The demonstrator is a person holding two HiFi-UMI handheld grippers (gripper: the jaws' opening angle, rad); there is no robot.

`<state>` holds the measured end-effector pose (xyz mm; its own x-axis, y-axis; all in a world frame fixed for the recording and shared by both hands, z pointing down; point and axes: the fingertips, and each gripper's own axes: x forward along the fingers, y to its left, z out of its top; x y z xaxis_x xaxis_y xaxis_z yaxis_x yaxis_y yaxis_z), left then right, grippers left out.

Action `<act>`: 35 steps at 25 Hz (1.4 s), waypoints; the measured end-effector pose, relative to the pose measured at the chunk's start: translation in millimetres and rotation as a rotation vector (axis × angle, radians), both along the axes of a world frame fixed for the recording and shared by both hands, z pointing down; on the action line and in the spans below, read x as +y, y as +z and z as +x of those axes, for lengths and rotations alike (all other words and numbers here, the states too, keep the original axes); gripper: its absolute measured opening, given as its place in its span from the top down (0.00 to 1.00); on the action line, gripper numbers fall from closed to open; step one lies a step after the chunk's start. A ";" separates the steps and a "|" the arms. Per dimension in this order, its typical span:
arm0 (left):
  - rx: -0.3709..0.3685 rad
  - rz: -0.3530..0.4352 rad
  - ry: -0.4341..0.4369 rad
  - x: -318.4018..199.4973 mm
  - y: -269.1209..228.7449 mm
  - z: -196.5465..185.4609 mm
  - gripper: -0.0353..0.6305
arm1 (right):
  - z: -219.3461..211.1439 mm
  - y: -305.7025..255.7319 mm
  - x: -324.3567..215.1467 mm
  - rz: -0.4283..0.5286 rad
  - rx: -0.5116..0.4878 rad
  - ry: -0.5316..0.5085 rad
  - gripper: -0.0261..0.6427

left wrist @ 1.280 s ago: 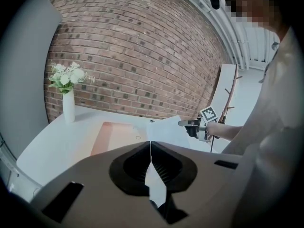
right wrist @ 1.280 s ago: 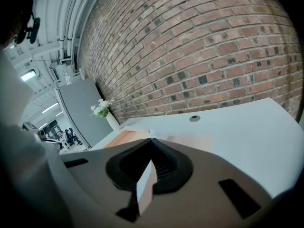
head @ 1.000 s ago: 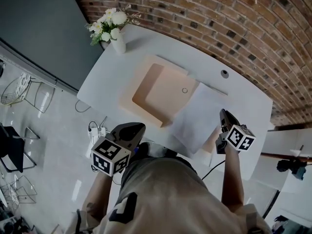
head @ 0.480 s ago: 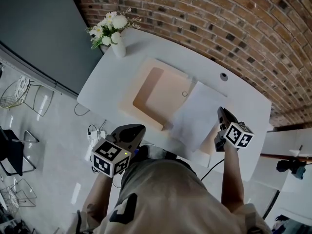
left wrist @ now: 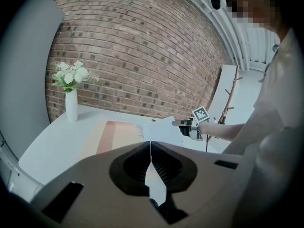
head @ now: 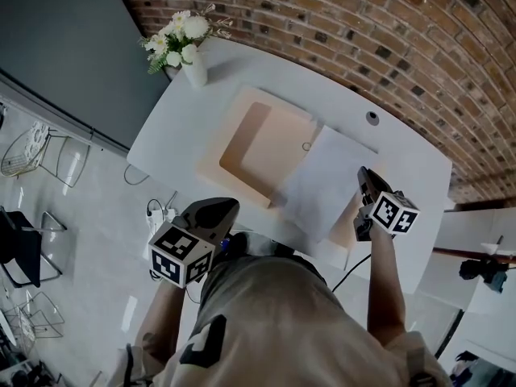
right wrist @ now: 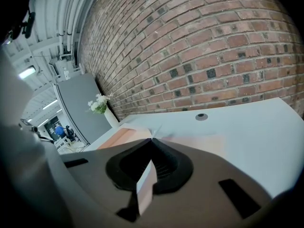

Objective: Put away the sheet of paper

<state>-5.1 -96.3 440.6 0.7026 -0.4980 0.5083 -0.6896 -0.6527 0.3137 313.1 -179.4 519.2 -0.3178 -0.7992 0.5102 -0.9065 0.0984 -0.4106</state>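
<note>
Right tool [head: 362, 176] pinching sheet of paper [head: 318, 185], white, uncreased

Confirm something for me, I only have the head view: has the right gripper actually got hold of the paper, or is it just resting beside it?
Observer: It has hold of it. In the right gripper view, the right gripper has its jaws closed on the edge of the sheet of paper.
Operator: And the left one, is it carrying anything?
Observer: No. In the left gripper view, the left gripper has its jaws shut with nothing between them.
</note>
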 end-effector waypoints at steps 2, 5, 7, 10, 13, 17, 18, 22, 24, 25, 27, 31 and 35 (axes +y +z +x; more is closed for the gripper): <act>-0.004 -0.003 0.000 1.0 0.7 1.2 0.92 | -1.0 3.1 -0.6 -0.004 -0.011 0.000 0.93; -0.009 -0.006 -0.002 2.5 1.1 5.2 0.92 | -1.8 6.2 -2.2 -0.006 -0.037 0.002 0.93; -0.014 -0.010 -0.002 4.5 2.0 9.5 0.92 | -1.4 8.9 -3.8 -0.009 -0.055 0.002 0.93; -0.023 -0.013 0.001 7.9 2.7 17.9 0.92 | -0.3 13.2 -7.6 -0.011 -0.089 0.004 0.93; -0.035 -0.017 -0.004 11.3 2.5 25.6 0.92 | -0.4 18.5 -11.4 -0.016 -0.130 0.003 0.93; -0.053 -0.014 -0.020 14.7 0.4 36.2 0.92 | -1.6 24.3 -16.3 -0.024 -0.177 -0.007 0.93; -0.057 -0.015 -0.025 16.0 0.0 39.3 0.92 | -1.8 25.6 -17.2 -0.026 -0.186 -0.012 0.93; -0.075 -0.012 -0.040 21.1 -1.6 50.5 0.92 | -3.0 29.4 -19.9 -0.031 -0.219 -0.031 0.93; -0.083 -0.007 -0.052 23.6 -2.8 54.0 0.92 | -4.9 32.0 -21.6 -0.035 -0.235 -0.041 0.93; -0.087 -0.005 -0.060 25.0 -3.4 55.5 0.92 | -5.7 33.4 -22.6 -0.037 -0.242 -0.045 0.93; -0.093 -0.005 -0.079 28.4 -4.0 58.0 0.92 | -6.5 35.2 -25.5 -0.038 -0.253 -0.050 0.93; -0.104 -0.011 -0.118 35.3 -2.6 61.3 0.92 | -6.9 39.4 -31.2 -0.042 -0.285 -0.050 0.93; -0.107 -0.015 -0.135 41.2 -1.1 61.3 0.92 | -8.9 44.3 -30.5 -0.056 -0.300 -0.052 0.93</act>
<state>56.3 -55.1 439.5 0.5713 -0.5759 0.5847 -0.8005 -0.5481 0.2423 304.2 -209.9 563.5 -0.5006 -0.7512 0.4302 -0.7382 0.1109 -0.6654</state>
